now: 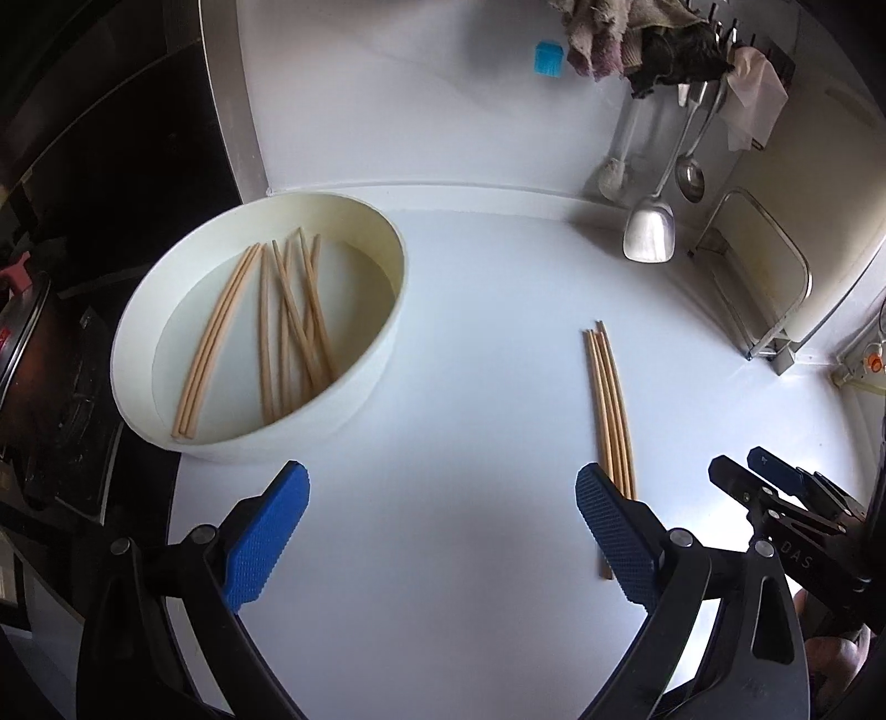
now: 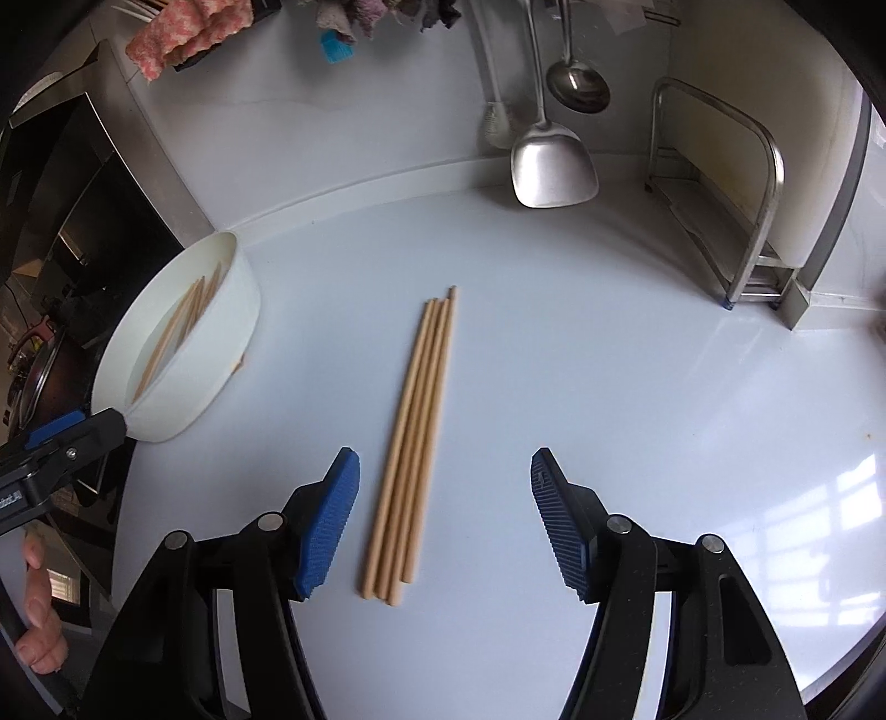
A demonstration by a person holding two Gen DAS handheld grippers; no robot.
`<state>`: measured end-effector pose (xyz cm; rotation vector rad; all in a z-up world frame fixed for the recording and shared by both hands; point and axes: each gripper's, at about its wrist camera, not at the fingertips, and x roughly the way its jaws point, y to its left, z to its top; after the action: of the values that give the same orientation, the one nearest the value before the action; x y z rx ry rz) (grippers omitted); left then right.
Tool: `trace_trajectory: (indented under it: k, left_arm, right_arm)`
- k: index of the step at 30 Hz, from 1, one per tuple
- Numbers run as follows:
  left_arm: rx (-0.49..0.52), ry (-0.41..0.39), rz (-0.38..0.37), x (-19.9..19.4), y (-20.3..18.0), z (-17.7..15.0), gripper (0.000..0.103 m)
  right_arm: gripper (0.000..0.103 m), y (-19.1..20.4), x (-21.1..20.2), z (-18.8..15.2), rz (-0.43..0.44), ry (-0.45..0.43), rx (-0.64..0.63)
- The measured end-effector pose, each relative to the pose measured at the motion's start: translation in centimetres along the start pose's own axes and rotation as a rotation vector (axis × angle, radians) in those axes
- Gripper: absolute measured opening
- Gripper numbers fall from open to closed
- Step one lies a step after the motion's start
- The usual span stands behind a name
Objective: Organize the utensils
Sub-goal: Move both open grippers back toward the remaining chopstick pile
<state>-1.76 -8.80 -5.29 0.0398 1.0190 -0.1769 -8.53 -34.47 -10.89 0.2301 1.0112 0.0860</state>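
Observation:
Several wooden chopsticks (image 1: 288, 321) lie loose in a round white basin (image 1: 354, 382) at the counter's left. A neat bundle of chopsticks (image 2: 412, 443) lies on the white counter; it also shows in the left wrist view (image 1: 609, 410). My left gripper (image 1: 440, 490) is open and empty, between basin and bundle, its right finger over the bundle's near end. My right gripper (image 2: 443, 471) is open and empty, its jaws either side of the bundle's near half, above it. The basin also shows in the right wrist view (image 2: 216, 354).
A metal spatula (image 2: 554, 166), a ladle (image 2: 578, 83) and a brush hang at the back wall. A metal rack (image 2: 742, 221) stands at the right. Cloths (image 2: 183, 33) hang at the top. A dark stove (image 1: 66, 277) lies left of the counter.

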Motion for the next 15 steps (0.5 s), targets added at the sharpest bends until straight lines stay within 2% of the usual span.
trace_trajectory:
  k: [6,8,12,15]
  left_arm:
    - [0.035,-0.003,-0.032,0.7,-1.7,-0.9,0.097]
    - [0.039,-0.019,-0.062,1.7,-1.8,-1.1,0.097]
    - [0.063,-0.035,-0.043,4.5,-2.0,-1.6,0.097]
    - [0.042,-0.049,-0.067,5.7,-1.9,-2.0,0.097]
  right_arm:
    - [0.062,-1.0,1.6,-0.8,-0.001,0.007,0.035]
    - [0.062,-1.0,2.3,-1.2,-0.011,-0.007,0.036]
    - [0.062,-0.6,4.3,-1.7,-0.051,-0.007,0.047]
    - [0.062,-0.3,5.1,-1.5,-0.050,-0.027,0.043]
